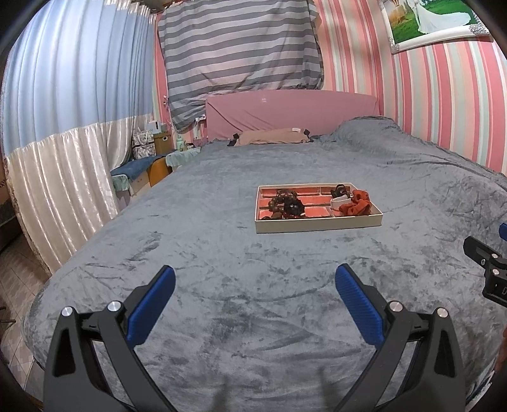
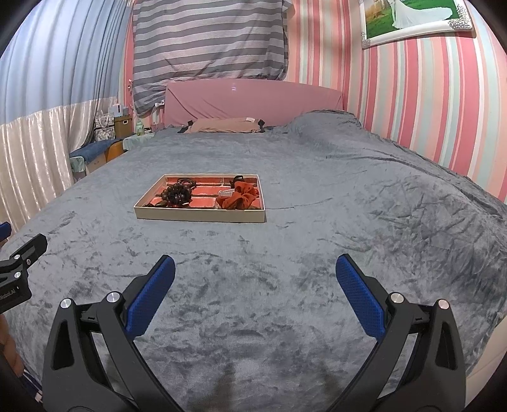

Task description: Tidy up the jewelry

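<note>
**Two spread grippers above a grey bed, jewelry tray ahead**

A shallow rectangular tray (image 1: 320, 222) with pale cardboard walls and a red lining, divided into compartments, is seen lying flat on a grey velvety bedspread (image 1: 253, 317). The fabric is soft and crushed, with many small creases. In the left part of the tray a bracelet of dark, round, glossy beads (image 1: 286, 202) is heaped. In the right part an orange-red crinkled fabric scrunchie (image 1: 356, 202) is placed, and just beside it a white band (image 1: 338, 201) is seen. A small dark item lies at the far edge; what it is cannot be told.

The left gripper (image 1: 255, 279) is held low over the bedspread, well apart from the tray, its two fingers spread wide with nothing between them. The right gripper (image 2: 255, 269) is held in the same way, also spread and empty. Each finger is made of black plastic and carries a blue ribbed pad (image 2: 152, 294).

The room is shown with pink, white and green striped wallpaper (image 2: 412, 95), a pink headboard (image 1: 291, 111), a grey striped cloth (image 1: 237, 47) hung above it, one beige pillow (image 1: 272, 136), shiny white curtains (image 1: 63, 190) on the left and one framed picture (image 2: 415, 19) on the right wall.
</note>
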A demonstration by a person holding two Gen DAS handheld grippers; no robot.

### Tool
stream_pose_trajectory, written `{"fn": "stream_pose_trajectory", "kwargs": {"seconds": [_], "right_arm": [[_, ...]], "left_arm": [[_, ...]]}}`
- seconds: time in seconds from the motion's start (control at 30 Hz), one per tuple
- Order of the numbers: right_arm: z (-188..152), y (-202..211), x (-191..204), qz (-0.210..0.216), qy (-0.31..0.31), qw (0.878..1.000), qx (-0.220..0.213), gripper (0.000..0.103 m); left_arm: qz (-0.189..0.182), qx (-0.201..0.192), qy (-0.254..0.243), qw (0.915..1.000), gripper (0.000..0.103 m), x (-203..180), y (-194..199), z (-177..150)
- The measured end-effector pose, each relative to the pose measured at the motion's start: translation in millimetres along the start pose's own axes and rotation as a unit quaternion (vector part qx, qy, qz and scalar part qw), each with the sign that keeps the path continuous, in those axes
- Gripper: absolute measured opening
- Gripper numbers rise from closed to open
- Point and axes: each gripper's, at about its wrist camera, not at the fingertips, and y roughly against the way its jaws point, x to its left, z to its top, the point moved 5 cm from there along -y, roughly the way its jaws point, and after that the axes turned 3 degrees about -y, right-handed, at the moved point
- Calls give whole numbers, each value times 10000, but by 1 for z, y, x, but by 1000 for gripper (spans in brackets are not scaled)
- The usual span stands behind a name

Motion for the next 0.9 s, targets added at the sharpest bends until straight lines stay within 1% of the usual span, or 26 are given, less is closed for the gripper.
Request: {"fn": "stream_pose_trajectory", "kwargs": {"seconds": [0.9], "right_arm": [[-1, -2, 0, 5, 2, 10000, 26, 99]], "left_arm": [[-17, 56, 38, 10000, 99, -2, -7, 0]]}}
